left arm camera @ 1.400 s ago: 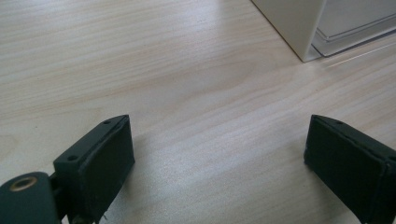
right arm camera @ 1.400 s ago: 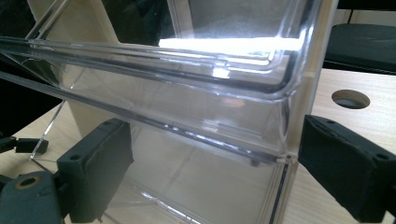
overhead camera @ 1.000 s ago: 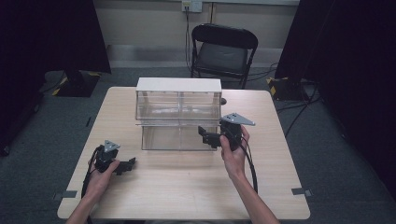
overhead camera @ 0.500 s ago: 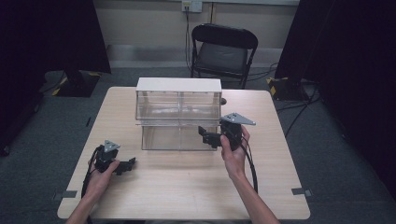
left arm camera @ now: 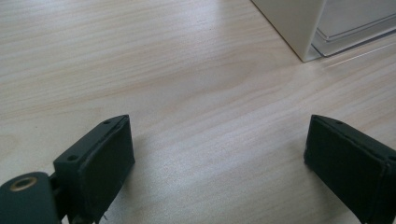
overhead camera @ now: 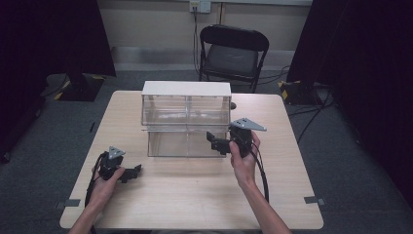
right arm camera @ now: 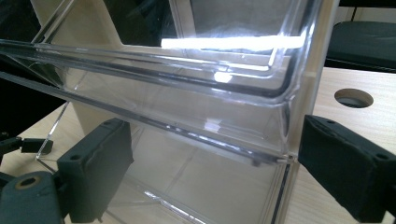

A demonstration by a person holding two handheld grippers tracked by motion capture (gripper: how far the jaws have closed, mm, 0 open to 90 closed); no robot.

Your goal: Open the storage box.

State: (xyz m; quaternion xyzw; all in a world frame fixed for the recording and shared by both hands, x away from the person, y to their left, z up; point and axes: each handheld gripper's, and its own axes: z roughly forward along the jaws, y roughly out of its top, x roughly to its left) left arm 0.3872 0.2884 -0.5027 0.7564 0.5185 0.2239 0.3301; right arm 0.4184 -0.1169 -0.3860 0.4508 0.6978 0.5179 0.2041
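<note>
A clear plastic drawer cabinet (overhead camera: pixel 186 105) with a white top stands at the middle of the wooden table (overhead camera: pixel 195 195). My right gripper (overhead camera: pixel 215 141) is held up at the cabinet's lower right front, open. In the right gripper view the right gripper (right arm camera: pixel 215 144) has its jaws spread either side of the right corner of a clear drawer (right arm camera: pixel 187 112), touching nothing. My left gripper (overhead camera: pixel 133 172) rests low over the table at the front left, open and apart from the cabinet. The left gripper view has the left gripper (left arm camera: pixel 215 140) over bare wood, with the cabinet's white corner (left arm camera: pixel 299 28) ahead to the right.
A black folding chair (overhead camera: pixel 233 53) stands behind the table. A round hole (right arm camera: pixel 354 98) is cut in the tabletop just right of the cabinet. Cables trail from both grippers toward the front edge. Dark curtains hang at both sides.
</note>
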